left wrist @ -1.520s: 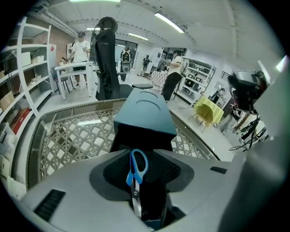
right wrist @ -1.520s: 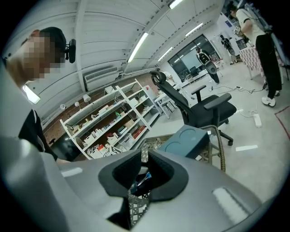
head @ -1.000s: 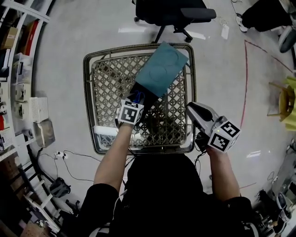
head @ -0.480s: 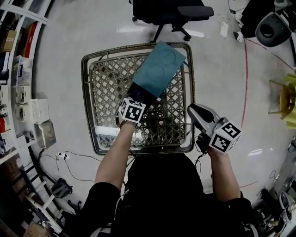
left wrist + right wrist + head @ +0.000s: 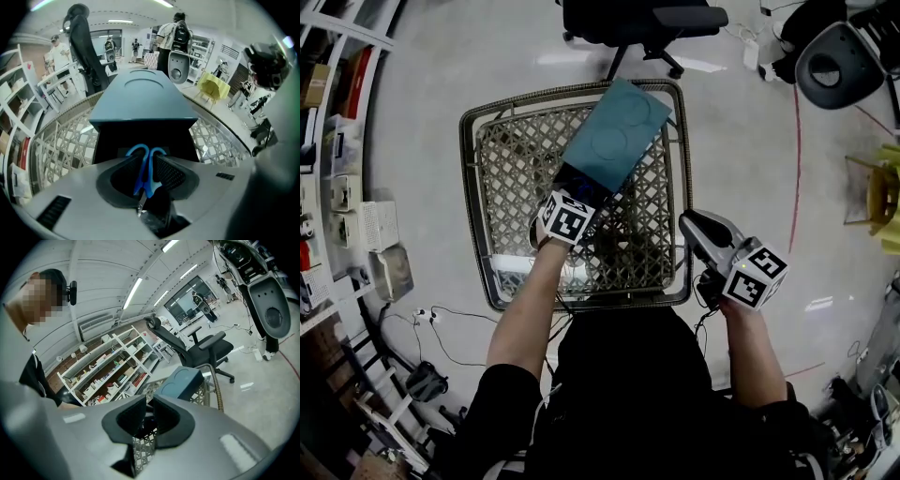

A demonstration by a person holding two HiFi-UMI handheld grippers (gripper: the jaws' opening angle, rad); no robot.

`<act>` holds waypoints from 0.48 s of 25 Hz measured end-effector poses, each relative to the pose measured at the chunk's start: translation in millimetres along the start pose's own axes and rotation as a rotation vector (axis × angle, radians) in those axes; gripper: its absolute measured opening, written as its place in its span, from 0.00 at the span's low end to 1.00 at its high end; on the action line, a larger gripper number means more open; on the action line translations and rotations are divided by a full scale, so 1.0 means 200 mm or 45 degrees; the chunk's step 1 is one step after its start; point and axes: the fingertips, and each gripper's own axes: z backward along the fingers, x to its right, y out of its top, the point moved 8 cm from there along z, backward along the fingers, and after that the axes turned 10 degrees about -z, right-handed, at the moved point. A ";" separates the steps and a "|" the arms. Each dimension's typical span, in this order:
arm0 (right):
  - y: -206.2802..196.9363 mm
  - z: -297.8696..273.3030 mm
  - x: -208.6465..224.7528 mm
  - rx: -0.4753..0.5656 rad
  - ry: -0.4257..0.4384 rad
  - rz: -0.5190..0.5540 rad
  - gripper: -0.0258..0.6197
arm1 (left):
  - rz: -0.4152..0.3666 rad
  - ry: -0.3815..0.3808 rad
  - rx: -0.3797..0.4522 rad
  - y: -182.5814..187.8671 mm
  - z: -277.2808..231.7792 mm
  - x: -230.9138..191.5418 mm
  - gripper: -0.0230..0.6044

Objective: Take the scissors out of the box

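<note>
A teal box [image 5: 614,141] lies on the wicker table [image 5: 516,150] with its dark open end toward me. My left gripper [image 5: 575,197] points steeply down at that open end. In the left gripper view, blue-handled scissors [image 5: 143,166] stand between the jaws of the left gripper [image 5: 147,161], with the handle loops poking past the tips in front of the box [image 5: 140,101]. The jaws are closing and both pads touch the handles. My right gripper [image 5: 692,225] hovers off the table's right edge. The right gripper [image 5: 149,416] is shut with nothing in it, and the box [image 5: 183,380] lies beyond it.
A black office chair [image 5: 642,19] stands beyond the table's far edge. Shelves with boxes [image 5: 337,187] line the left side. Cables [image 5: 441,328] trail on the floor at the lower left. A round dark seat [image 5: 844,61] is at the upper right.
The left gripper's marker cube has rolled a little while staying over the box's open end. The right gripper has kept still.
</note>
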 end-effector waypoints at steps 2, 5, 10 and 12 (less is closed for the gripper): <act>-0.01 0.01 0.00 -0.001 0.000 -0.001 0.13 | -0.105 -0.001 -0.012 0.03 -0.01 0.02 0.21; -0.02 0.02 0.01 0.000 -0.003 -0.010 0.13 | -0.237 -0.011 -0.031 0.06 -0.02 0.05 0.15; -0.02 0.04 0.01 0.003 0.003 -0.008 0.13 | -0.265 -0.036 -0.035 0.07 -0.03 0.04 0.14; -0.02 0.05 0.02 0.001 0.003 -0.008 0.13 | -0.254 -0.043 -0.033 0.07 -0.03 0.04 0.14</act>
